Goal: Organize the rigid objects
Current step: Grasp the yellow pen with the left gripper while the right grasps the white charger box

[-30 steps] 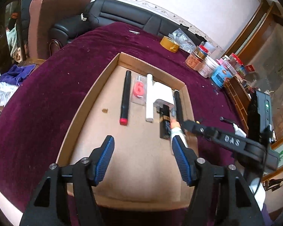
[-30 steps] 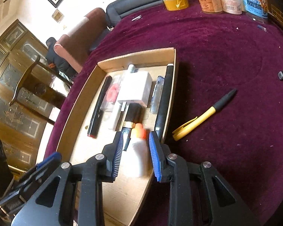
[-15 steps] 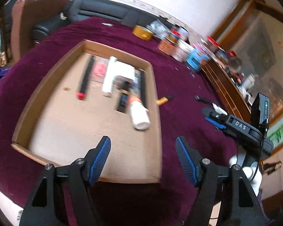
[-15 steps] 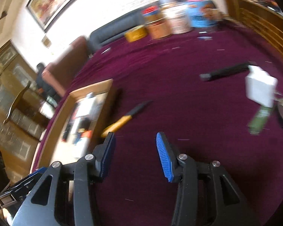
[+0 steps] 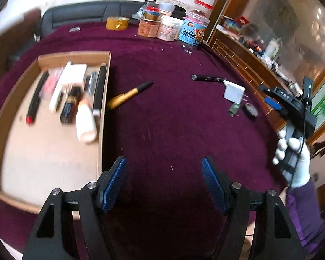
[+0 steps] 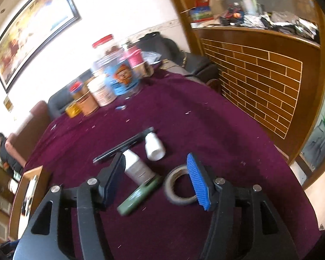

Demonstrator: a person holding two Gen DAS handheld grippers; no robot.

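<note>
Maroon cloth beside the cardboard tray (image 5: 105, 99) is holding leftovers; my right claw (image 6: 157, 178), jaws just widening, empty, is nearing the tape roll (image 6: 179, 186); next, straddling it.

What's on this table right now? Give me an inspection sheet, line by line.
Surface: purple cloth table.
Job's things: cardboard tray holds pens, a glue bottle; yellow pen, white charger, tape roll, green stick lie loose.
Clutter: jars, yellow tape at the far edge.
Grippers: left hand-held gripper open, empty; right hand-held gripper open, jaws just widening, empty.
Cables: thin cable down the right handle.
Surroundings: sofa, wooden cabinet.
</note>
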